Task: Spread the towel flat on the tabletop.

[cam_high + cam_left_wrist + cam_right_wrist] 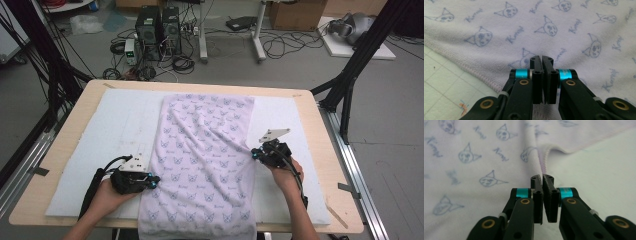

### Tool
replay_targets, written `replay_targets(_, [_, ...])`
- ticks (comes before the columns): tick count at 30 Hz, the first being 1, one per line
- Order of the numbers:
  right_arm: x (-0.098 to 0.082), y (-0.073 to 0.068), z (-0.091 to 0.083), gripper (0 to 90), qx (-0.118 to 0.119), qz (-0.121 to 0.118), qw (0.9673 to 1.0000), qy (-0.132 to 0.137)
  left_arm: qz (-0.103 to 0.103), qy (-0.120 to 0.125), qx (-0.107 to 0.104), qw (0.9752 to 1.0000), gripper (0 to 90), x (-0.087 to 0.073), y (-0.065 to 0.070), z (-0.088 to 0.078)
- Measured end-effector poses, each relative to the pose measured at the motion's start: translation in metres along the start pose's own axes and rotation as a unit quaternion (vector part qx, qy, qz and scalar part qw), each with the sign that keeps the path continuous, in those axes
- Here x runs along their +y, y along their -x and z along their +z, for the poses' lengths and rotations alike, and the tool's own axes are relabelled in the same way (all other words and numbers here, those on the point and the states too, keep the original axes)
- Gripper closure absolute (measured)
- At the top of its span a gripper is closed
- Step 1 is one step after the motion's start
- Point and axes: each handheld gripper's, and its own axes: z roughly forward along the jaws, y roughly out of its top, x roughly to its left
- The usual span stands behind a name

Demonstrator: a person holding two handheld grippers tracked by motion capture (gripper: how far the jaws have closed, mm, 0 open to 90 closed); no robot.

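Note:
A pale lilac towel (205,150) printed with blue cat faces lies lengthwise on the white pad, its near end hanging over the table's front edge. My left gripper (156,180) rests at the towel's left edge. In the left gripper view its jaws (542,58) stand pressed together over the towel (549,25), with no cloth visible between them. My right gripper (254,154) is at the towel's right edge. In the right gripper view it (542,176) is shut on the hem, and a fold of the towel (474,170) rises to its tips.
A white foam pad (100,140) covers most of the wooden table (332,150). Bare pad lies on both sides of the towel. Black frame legs (350,75) stand at the table's far corners. Computers and cables (160,30) sit on the floor beyond.

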Motion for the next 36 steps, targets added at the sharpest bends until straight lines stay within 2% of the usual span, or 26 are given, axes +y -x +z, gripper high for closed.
replay_targets(2, [-0.002,0.004,-0.003,83.4,0.017,0.012,0.9996,0.016,-0.001,0.005,0.002,1.0000,71.1,0.001,0.000,-0.003])
replay_targets(3, [-0.002,0.004,-0.003,83.4,0.017,0.012,0.9996,0.016,-0.001,0.005,0.002,1.0000,69.0,0.001,0.000,-0.003])
replay_targets(4, [-0.002,-0.004,-0.008,79.5,0.022,-0.009,0.9994,0.025,-0.001,0.014,0.000,0.9999,66.2,0.001,0.000,-0.007])
replay_targets(5, [-0.002,-0.004,-0.008,79.5,0.022,-0.009,0.9994,0.025,-0.001,0.014,0.000,0.9999,63.6,0.001,0.000,-0.007])
replay_targets(6, [-0.004,-0.014,-0.012,75.7,0.044,-0.028,0.9982,0.030,-0.003,0.013,0.000,0.9999,62.3,0.001,0.000,-0.010])
replay_targets(7, [-0.007,-0.019,-0.014,73.7,0.059,-0.034,0.9973,0.027,-0.003,0.013,0.000,0.9999,61.7,0.001,0.000,-0.010])
replay_targets(9, [-0.015,-0.029,-0.017,70.0,0.075,-0.047,0.9958,0.021,-0.005,0.005,-0.004,1.0000,59.5,-0.002,0.000,-0.009])
replay_targets(11, [-0.021,-0.032,-0.018,68.1,0.084,-0.044,0.9953,0.019,-0.006,-0.007,0.001,1.0000,60.4,-0.006,0.000,-0.005])
replay_targets(12, [-0.033,-0.038,-0.020,63.4,0.106,-0.030,0.9936,0.025,-0.004,-0.001,0.007,1.0000,63.6,-0.006,0.001,-0.005])
replay_targets(13, [-0.033,-0.038,-0.020,63.4,0.106,-0.030,0.9936,0.025,-0.004,-0.001,0.007,1.0000,68.0,-0.006,0.001,-0.005])
replay_targets(14, [-0.042,-0.042,-0.021,57.5,0.126,-0.017,0.9913,0.036,-0.001,0.000,0.006,1.0000,75.3,-0.006,0.000,-0.004])
replay_targets(15, [-0.042,-0.042,-0.021,57.5,0.126,-0.017,0.9913,0.036,-0.001,0.000,0.006,1.0000,79.1,-0.006,0.000,-0.004])
replay_targets(16, [-0.048,-0.047,-0.018,58.4,0.139,-0.010,0.9898,0.029,-0.004,0.001,0.000,1.0000,83.1,-0.006,-0.002,-0.004])
replay_targets(17, [-0.048,-0.047,-0.018,58.4,0.139,-0.010,0.9898,0.029,-0.004,0.001,0.000,1.0000,86.2,-0.006,-0.002,-0.004])
replay_targets(18, [-0.050,-0.051,-0.017,65.8,0.122,-0.026,0.9917,0.032,-0.004,0.000,0.003,1.0000,87.1,-0.005,-0.001,-0.003])
replay_targets(20, [-0.049,-0.049,-0.018,83.0,0.127,-0.030,0.9911,0.026,0.001,0.002,0.008,1.0000,87.7,-0.005,0.001,-0.003])
replay_targets(22, [-0.047,-0.049,-0.019,87.4,0.126,-0.038,0.9911,0.018,0.003,0.002,0.015,0.9999,87.9,-0.004,0.002,-0.003])
replay_targets(24, [-0.044,-0.050,-0.024,87.9,0.100,-0.057,0.9933,0.004,0.004,0.002,0.021,0.9998,88.0,-0.003,0.002,-0.004])
replay_targets(25, [-0.044,-0.050,-0.024,87.9,0.100,-0.057,0.9933,0.004,0.004,0.002,0.021,0.9998,88.0,-0.003,0.002,-0.004])
replay_targets(26, [-0.043,-0.047,-0.034,87.9,0.070,-0.060,0.9957,0.012,0.002,0.008,0.030,0.9995,88.0,-0.002,0.000,-0.005])
replay_targets(28, [-0.041,-0.043,-0.044,87.6,0.049,-0.049,0.9973,0.024,-0.002,0.016,0.034,0.9993,88.0,-0.001,-0.001,-0.006])
replay_targets(30, [-0.041,-0.043,-0.047,82.5,0.042,-0.041,0.9976,0.036,-0.001,0.021,0.038,0.9991,87.6,0.003,-0.001,-0.008])
replay_targets(33, [-0.042,-0.046,-0.049,76.6,0.058,-0.040,0.9964,0.046,-0.005,0.025,0.037,0.9990,77.7,0.003,0.001,-0.010])
replay_targets(34, [-0.045,-0.051,-0.049,73.9,0.080,-0.047,0.9946,0.048,-0.003,0.028,0.023,0.9993,73.9,0.002,0.004,-0.014])
replay_targets(35, [-0.045,-0.051,-0.049,73.9,0.080,-0.047,0.9946,0.048,-0.003,0.028,0.023,0.9993,69.4,0.002,0.004,-0.014])
replay_targets(36, [-0.051,-0.057,-0.049,72.6,0.107,-0.049,0.9921,0.045,-0.003,0.018,0.017,0.9997,63.9,-0.002,0.007,-0.014])
